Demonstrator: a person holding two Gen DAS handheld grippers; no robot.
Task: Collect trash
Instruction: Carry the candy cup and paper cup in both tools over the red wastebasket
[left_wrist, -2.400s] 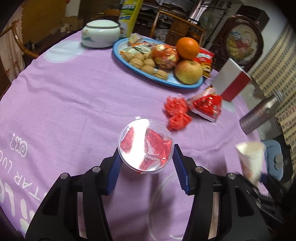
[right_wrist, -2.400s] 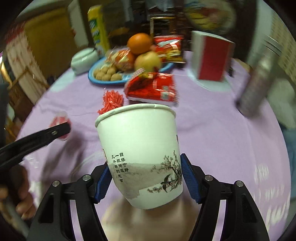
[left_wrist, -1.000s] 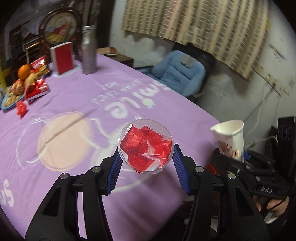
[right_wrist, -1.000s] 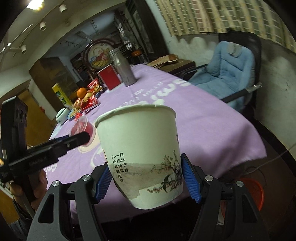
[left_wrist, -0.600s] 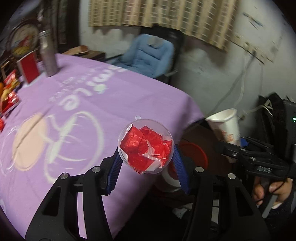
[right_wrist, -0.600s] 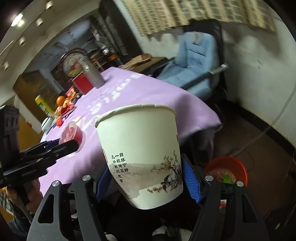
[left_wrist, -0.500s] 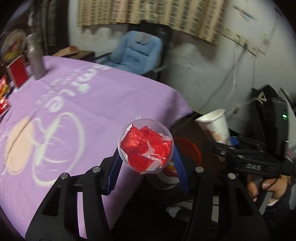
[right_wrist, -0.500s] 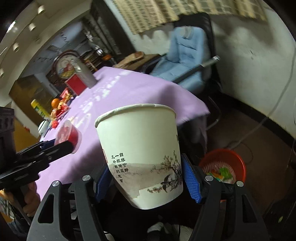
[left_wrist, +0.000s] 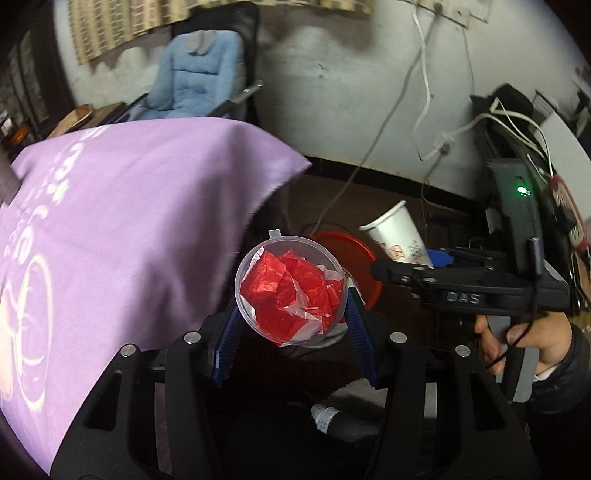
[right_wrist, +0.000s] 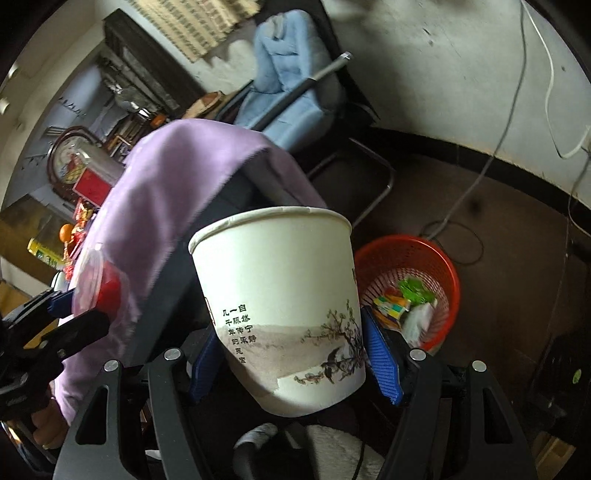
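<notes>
Down past the table's edge, the left gripper (left_wrist: 291, 325) is clamped on a clear plastic cup (left_wrist: 290, 293) stuffed with red wrappers (left_wrist: 288, 291). At two o'clock from it, the right gripper (right_wrist: 295, 354) pinches a white paper cup (right_wrist: 280, 291), upright. A red wastebasket (right_wrist: 439, 266) sits on the floor at three o'clock from that cup, litter inside. Purple tablecloth (left_wrist: 122, 229) hangs at nine o'clock.

"DAS" is printed on the right gripper (left_wrist: 439, 258).
</notes>
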